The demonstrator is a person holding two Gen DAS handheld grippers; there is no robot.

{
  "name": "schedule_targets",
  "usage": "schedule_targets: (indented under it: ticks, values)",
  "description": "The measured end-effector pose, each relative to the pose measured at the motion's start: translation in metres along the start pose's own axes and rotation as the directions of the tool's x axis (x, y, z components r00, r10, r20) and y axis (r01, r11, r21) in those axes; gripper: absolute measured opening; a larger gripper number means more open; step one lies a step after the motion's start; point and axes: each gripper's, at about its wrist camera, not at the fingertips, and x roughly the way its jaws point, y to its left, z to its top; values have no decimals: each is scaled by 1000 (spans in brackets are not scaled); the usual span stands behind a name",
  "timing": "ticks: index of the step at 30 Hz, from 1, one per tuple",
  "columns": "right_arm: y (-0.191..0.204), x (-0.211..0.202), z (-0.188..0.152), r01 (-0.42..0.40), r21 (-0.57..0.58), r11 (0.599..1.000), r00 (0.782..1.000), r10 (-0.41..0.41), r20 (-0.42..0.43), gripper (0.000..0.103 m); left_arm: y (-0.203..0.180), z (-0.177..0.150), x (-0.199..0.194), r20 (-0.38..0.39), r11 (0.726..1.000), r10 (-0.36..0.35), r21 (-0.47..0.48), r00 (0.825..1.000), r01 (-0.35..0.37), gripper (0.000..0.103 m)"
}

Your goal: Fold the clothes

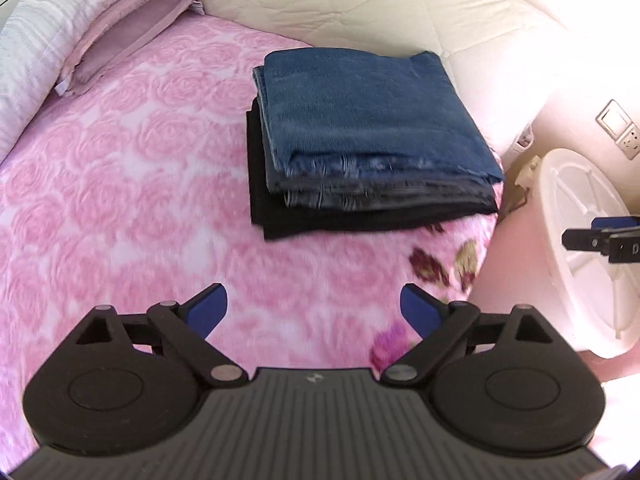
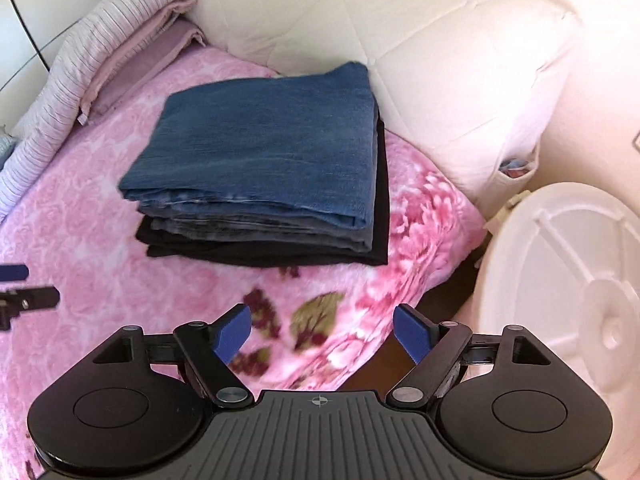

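Observation:
A folded pair of blue jeans [image 1: 368,120] [image 2: 272,148] tops a neat stack on the pink rose bedspread [image 1: 120,184] [image 2: 80,232]. Under it lies a grey folded piece, then a black folded garment [image 1: 276,216] [image 2: 256,254]. My left gripper [image 1: 314,310] hovers over bare bedspread in front of the stack, open, with nothing between its blue pads. My right gripper [image 2: 322,334] is also open and empty, near the bed's right edge, short of the stack. The right gripper's tip [image 1: 600,240] shows at the right edge of the left wrist view; the left gripper's tip [image 2: 24,284] shows at the left edge of the right wrist view.
A cream padded headboard [image 1: 360,8] [image 2: 400,40] rises behind the stack. Striped and mauve folded bedding [image 1: 80,40] [image 2: 100,52] lies along the far left. A white round plastic stool [image 1: 592,248] [image 2: 568,300] stands beside the bed on the right. Wall sockets [image 1: 624,132] are on the right wall.

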Motion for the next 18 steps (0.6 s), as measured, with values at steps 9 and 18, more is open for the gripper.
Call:
schedule_targets:
  ticks: [9,18]
  values:
    - [38,-68,-43,23,16,1000,999,-24,42,82,5,-54,-68,69,999,11,-45,998,-8,91]
    - [61,-102,-56,35,10,999,997,-36,65,82,-4,-66,-94,88,998,0,-59,996,5,91]
